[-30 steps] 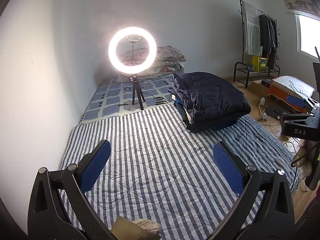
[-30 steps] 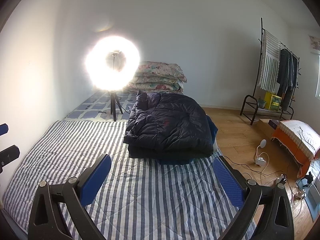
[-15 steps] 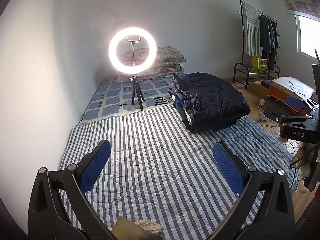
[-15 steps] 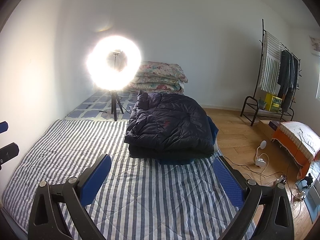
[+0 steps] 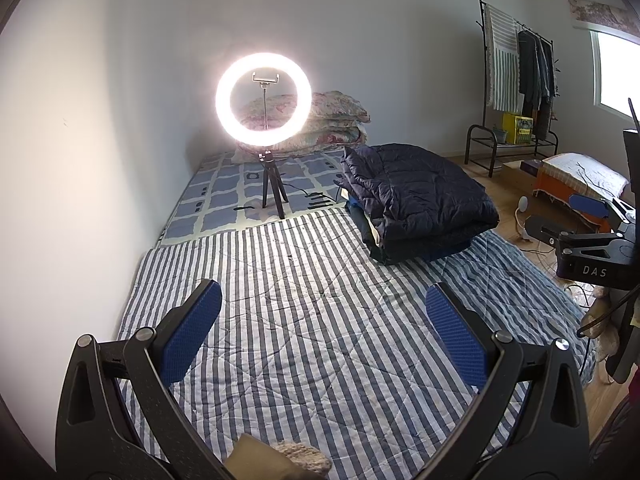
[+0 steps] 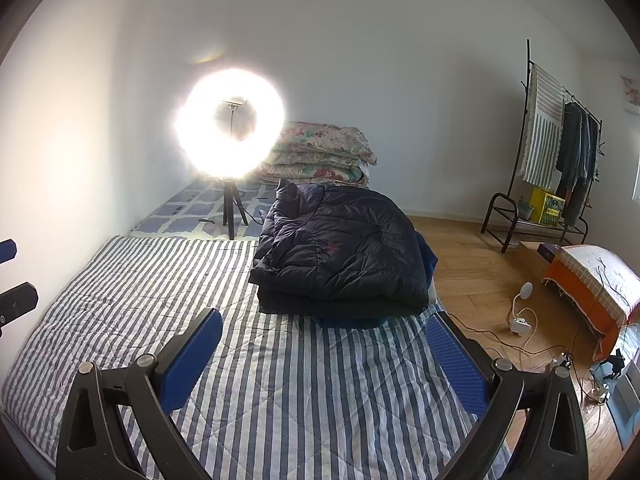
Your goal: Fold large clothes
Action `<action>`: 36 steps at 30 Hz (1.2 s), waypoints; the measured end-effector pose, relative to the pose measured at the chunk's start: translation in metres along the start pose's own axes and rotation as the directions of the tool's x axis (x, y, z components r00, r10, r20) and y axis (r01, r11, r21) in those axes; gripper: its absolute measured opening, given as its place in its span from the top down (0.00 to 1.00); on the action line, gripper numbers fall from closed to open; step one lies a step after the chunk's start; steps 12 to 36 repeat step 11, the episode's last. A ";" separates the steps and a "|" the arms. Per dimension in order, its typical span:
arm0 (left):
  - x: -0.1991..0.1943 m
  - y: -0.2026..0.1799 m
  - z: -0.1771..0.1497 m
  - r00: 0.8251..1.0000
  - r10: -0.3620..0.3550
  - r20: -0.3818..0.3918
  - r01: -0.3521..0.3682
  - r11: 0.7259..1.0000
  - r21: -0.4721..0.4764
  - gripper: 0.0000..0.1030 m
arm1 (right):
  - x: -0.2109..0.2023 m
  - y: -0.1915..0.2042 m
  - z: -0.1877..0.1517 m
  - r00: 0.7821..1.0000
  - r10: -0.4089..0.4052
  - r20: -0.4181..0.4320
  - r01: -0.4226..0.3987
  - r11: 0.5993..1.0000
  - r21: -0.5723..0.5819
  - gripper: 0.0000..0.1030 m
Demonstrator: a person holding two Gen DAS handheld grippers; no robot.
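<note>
A dark navy quilted jacket (image 5: 416,200) lies folded on top of a low stack of folded clothes at the far right of the blue-and-white striped quilt (image 5: 304,320). It also shows in the right wrist view (image 6: 344,256), straight ahead of that gripper. My left gripper (image 5: 324,328) is open and empty above the bare striped quilt, well short of the stack. My right gripper (image 6: 324,352) is open and empty above the quilt (image 6: 160,304), a short way in front of the stack. The right gripper's body shows at the right edge of the left wrist view (image 5: 596,256).
A lit ring light on a small tripod (image 5: 264,100) stands on a checked mat behind the quilt. Floral bedding (image 6: 324,152) is piled against the wall. A clothes rack (image 6: 560,152), an orange bench (image 6: 596,284) and cables (image 6: 520,324) occupy the wooden floor at right.
The right wrist view has shifted slightly, so the ring light and jacket sit a little further right in it. Both grippers stay open.
</note>
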State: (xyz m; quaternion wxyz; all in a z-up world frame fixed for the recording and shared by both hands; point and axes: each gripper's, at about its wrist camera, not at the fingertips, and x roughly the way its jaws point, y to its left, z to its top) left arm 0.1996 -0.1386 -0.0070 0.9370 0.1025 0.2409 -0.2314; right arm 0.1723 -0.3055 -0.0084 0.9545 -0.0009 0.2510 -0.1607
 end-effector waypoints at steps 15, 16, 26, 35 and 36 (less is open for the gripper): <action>-0.003 -0.001 -0.007 0.999 0.045 0.023 -0.044 0.999 -0.015 0.00 | 0.001 -0.003 -0.003 1.000 0.009 -0.010 -0.010 1.000 -0.019 0.00; -0.003 -0.001 -0.007 0.999 0.045 0.023 -0.044 0.999 -0.015 0.00 | 0.001 -0.003 -0.003 1.000 0.009 -0.010 -0.010 1.000 -0.019 0.00; -0.003 -0.001 -0.007 0.999 0.045 0.023 -0.044 0.999 -0.015 0.00 | 0.001 -0.003 -0.003 1.000 0.009 -0.010 -0.010 1.000 -0.019 0.00; -0.003 -0.001 -0.007 0.999 0.045 0.023 -0.044 0.999 -0.015 0.00 | 0.001 -0.003 -0.003 1.000 0.009 -0.010 -0.010 1.000 -0.019 0.00; -0.003 -0.001 -0.007 0.999 0.045 0.023 -0.044 0.999 -0.015 0.00 | 0.001 -0.003 -0.003 1.000 0.009 -0.010 -0.010 1.000 -0.019 0.00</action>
